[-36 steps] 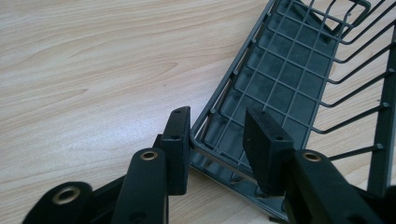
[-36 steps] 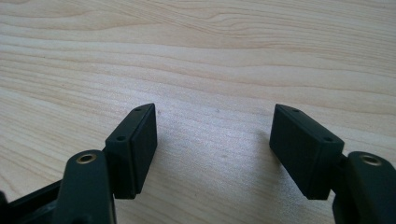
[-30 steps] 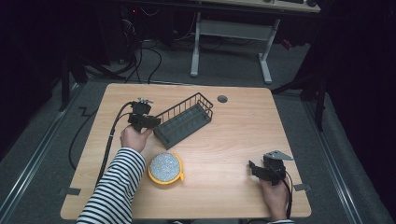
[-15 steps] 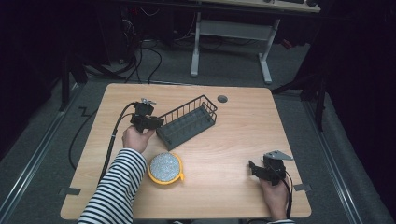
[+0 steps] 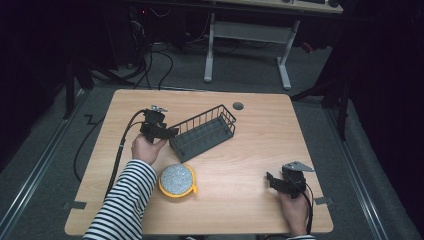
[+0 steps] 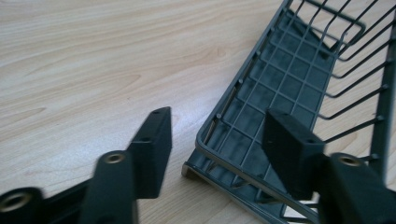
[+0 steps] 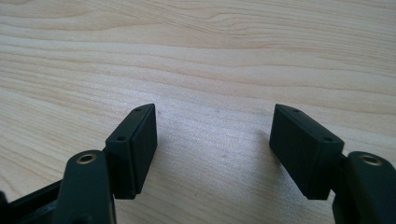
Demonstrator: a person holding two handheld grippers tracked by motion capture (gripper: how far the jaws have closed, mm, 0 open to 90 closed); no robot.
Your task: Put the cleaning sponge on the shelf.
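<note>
The left gripper point(image 5: 167, 134), left of centre in the high view, sits right at the near end of the dark wire basket point(image 5: 204, 133), and its jaws have just been opening. From the left gripper view they now stand wide, one pad point(image 6: 154, 144) outside the basket's corner rim point(image 6: 219, 154) over bare wood, the other pad point(image 6: 287, 149) inside over the mesh floor. The rim passes between them, but neither pad presses on it, so I read this as a let-go: nothing is held.

The basket lies slanted across the middle of the table point(image 5: 240, 200), its far end pointing to the upper right, close to the small round grommet point(image 5: 238, 106). It looks settled flat on the wood.

To finish this well, I'd say the hand should draw straight back along the jaws' own line, keeping them spread, so the inner pad clears the wire rim without hooking it and swinging the basket round. Lifting a touch first would help.

The yellow-rimmed round sponge point(image 5: 177, 180) waits below the basket, lower centre, just beside the striped sleeve point(image 5: 125, 200).

Down at the lower right, the right gripper point(image 5: 272, 179) rests low over the table, jaws wide apart, with bare wood grain between its pads point(image 7: 135, 149) and nothing in its grasp.
</note>
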